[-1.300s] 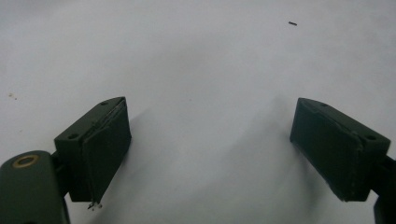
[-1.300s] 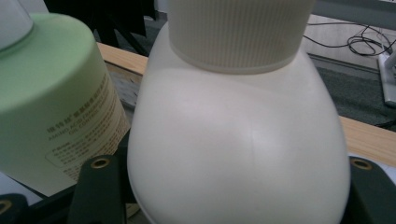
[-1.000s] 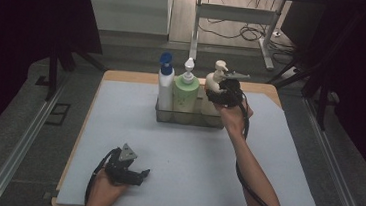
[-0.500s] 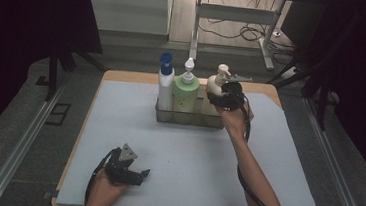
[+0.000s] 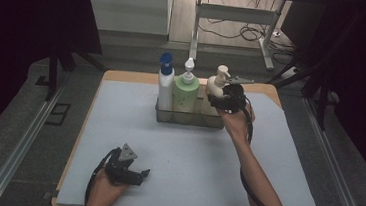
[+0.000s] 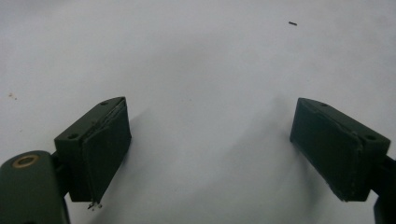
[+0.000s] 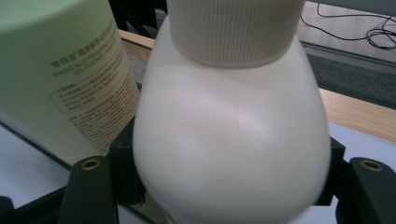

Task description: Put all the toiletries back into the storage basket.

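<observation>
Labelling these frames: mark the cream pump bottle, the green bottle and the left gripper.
cream pump bottle [image 7: 233,140], right gripper view, rounded body.
green bottle [image 5: 186,94], high view, body.
left gripper [image 6: 210,144], left gripper view, between its open jaws.

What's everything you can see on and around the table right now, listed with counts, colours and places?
cream pump bottle: one, cream, right end of rack, between the right gripper's jaws
green pump bottle: one, pale green, middle of rack
blue-capped bottle: one, white with blue top, left end of rack
rack: one, clear, far middle of mat
mat: one, pale grey, covering table
table: one, wooden edge
right gripper: one, black, at cream bottle
left gripper: one, black, jaws open, near left of mat
</observation>
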The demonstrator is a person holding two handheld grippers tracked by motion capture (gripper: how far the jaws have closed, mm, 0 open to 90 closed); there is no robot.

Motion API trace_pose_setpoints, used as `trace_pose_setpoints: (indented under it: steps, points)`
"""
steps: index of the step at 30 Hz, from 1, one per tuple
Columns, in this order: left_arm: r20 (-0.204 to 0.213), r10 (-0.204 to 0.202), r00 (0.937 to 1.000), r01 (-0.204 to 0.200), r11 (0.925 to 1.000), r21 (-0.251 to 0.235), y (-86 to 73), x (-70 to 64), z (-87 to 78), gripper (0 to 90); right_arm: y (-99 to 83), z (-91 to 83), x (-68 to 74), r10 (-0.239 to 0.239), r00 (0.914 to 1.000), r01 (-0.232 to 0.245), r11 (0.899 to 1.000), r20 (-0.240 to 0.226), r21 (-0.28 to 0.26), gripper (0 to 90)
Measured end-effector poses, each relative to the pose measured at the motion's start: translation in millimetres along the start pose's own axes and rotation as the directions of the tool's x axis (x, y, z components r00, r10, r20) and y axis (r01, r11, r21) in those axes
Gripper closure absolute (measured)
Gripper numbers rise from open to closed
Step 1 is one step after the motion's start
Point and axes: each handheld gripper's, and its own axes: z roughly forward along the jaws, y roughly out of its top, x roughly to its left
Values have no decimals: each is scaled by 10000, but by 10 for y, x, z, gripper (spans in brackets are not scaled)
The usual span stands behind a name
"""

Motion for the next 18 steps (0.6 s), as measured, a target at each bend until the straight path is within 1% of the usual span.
trace_pose_setpoints:
  steps: [7,13,18]
  points:
    - [-8,-3,10000,3,10000,-5,0,-2,0,122,-41,-156,-9,-79,9999,78,9998,-86,-160,329]
    - [-13,0,10000,0,10000,5,0,-2,-1,122,-94,-303,-13,-417,9991,415,9990,-117,-176,338]
    - [-14,0,10000,0,10000,3,0,-2,0,122,-166,-405,-31,-558,9983,554,9983,-194,-161,385]
